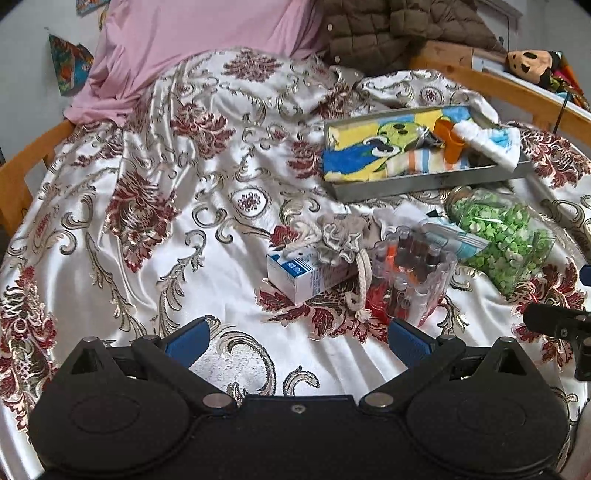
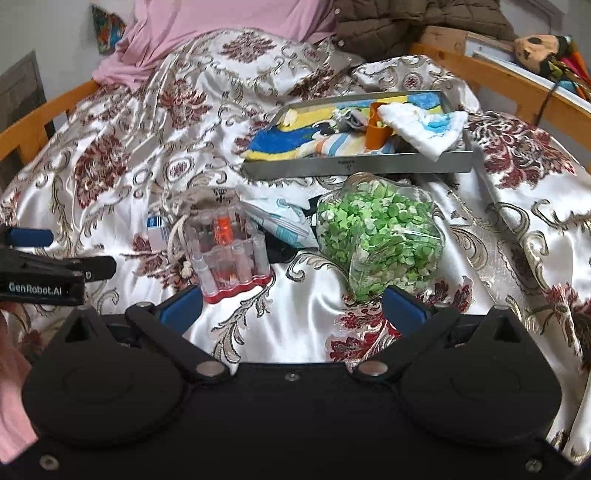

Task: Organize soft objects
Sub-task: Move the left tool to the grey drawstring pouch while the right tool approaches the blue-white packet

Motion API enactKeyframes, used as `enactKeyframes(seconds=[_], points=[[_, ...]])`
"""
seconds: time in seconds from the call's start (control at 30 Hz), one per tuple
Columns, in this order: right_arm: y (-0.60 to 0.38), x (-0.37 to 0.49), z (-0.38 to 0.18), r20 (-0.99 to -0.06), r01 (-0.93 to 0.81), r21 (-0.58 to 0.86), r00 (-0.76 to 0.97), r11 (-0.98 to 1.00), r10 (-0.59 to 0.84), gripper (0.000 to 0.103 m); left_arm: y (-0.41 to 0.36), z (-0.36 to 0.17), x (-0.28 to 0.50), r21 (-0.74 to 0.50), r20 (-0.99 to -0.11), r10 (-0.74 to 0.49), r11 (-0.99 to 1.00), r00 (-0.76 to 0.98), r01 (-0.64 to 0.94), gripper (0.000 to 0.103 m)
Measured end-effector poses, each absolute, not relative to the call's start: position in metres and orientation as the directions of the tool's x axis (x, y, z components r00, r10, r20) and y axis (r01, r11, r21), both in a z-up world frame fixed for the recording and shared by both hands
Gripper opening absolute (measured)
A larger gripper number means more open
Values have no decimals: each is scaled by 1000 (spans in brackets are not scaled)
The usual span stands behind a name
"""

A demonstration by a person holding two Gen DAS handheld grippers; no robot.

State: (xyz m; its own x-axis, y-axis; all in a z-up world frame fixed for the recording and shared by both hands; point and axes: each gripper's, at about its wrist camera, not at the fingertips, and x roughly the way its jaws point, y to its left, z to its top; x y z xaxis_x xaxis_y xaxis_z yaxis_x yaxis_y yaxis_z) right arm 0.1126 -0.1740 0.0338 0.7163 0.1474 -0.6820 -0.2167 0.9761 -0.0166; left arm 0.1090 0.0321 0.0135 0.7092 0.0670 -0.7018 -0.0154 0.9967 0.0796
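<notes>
hovering over the bedspread [image 1: 110,258], the left gripper [image 1: 295,341] is held spread and empty; a drawstring pouch [image 1: 341,236] lies ahead. from the right wrist, the right gripper [image 2: 291,308] is likewise spread, folded cloths [image 2: 424,129] resting in the metal tray [image 2: 354,164].

Spread over the whole bed: a white satin bedspread [image 1: 155,236] with red and gold flourishes. Piled at the head: a pink sheet [image 1: 192,33] beside a brown quilted jacket [image 1: 391,29]. Framing the mattress: a wooden bed rail [image 2: 517,88]. Perched past that rail at far right: possibly a doll's face [image 1: 526,61], too small to tell.
</notes>
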Motion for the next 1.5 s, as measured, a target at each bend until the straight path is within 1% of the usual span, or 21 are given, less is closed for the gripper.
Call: enactKeyframes(seconds=[0.2,0.53,0.77,0.97,1.13,1.17,1.27,1.37,1.5], points=[[-164,134,30,-682,-282,-76,714,956,157,102,29,10,125,120,-693,76,993,717,11,102],[-162,173,29,-643,-352,-222,754,909,135,102,14,7,143,310,-613,100,943,784,122,102],[-156,193,21,-625,-424,-347,769,837,131,102,7,3,155,415,-560,68,885,826,209,102],[-140,197,5,-615,-506,-473,776,721,140,102,10,-1,164,418,-571,-5,859,821,296,98],[-127,197,-5,-601,-546,-555,785,628,151,102,13,-5,172,450,-573,-29,824,819,345,95],[-124,197,-7,-597,-550,-571,787,610,152,102,13,-7,174,456,-574,-29,819,819,348,94],[-121,200,-12,-594,-556,-593,791,583,150,102,15,-10,179,469,-583,-22,807,812,359,91],[-120,203,-14,-590,-554,-598,793,579,149,102,15,-14,181,490,-593,-13,788,805,374,91],[-120,207,-15,-589,-558,-604,793,570,152,97,11,-21,179,523,-604,-15,747,797,411,90]])
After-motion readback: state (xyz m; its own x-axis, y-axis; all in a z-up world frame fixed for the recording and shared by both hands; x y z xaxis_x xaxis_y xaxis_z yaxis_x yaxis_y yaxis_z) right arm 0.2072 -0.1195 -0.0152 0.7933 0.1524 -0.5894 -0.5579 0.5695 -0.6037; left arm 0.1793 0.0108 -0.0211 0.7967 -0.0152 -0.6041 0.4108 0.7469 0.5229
